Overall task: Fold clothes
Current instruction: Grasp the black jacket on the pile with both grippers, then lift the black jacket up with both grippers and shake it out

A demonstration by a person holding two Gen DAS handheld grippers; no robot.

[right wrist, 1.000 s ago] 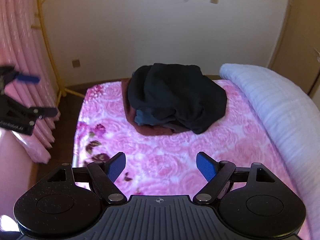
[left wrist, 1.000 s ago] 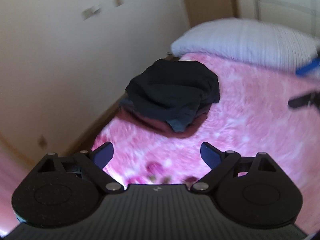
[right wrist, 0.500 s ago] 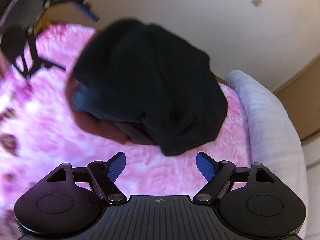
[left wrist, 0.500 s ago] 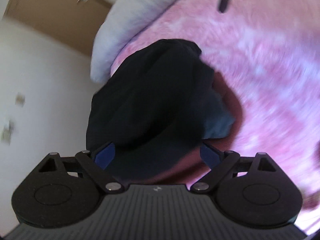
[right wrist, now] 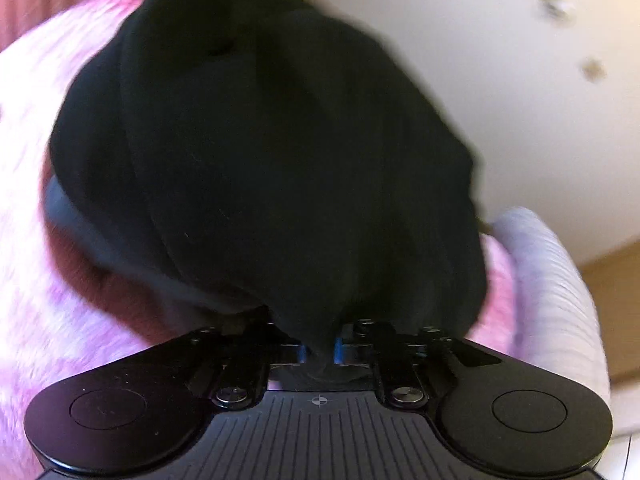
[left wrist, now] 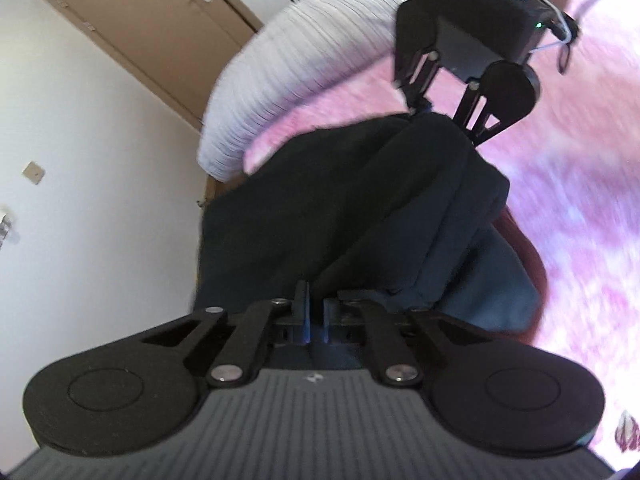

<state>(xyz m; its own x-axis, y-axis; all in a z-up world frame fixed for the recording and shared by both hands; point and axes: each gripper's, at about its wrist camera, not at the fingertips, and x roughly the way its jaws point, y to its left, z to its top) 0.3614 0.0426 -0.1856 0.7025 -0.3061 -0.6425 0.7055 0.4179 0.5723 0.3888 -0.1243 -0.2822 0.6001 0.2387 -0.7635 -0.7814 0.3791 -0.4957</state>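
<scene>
— Left wrist view, what's in shot?

— The left gripper (left wrist: 314, 312), fingers drawn together and pinching an edge of the black garment (left wrist: 360, 208), which is stretched taut across the frame to the right gripper (left wrist: 426, 114) at the top. That one meets the cloth's far end there.

— And where does the garment lie?

— On the pink floral bedspread (left wrist: 568, 184), atop a pile with a bluish piece (left wrist: 500, 292) and a dark red one (left wrist: 528, 248) beneath it. A pale ribbed pillow (left wrist: 304, 80) sits behind, beside a white wall (left wrist: 100, 160) and a brown door (left wrist: 160, 20).

— Right wrist view?

— The black garment (right wrist: 280, 160) fills most of it, bunched and blurred. The right gripper (right wrist: 320, 350) has its blue-padded fingers clamped on a gathered fold of the cloth. Pink bedspread (right wrist: 36, 240) shows at left, the pillow (right wrist: 548, 280) at right, the wall (right wrist: 520, 100) above.
</scene>
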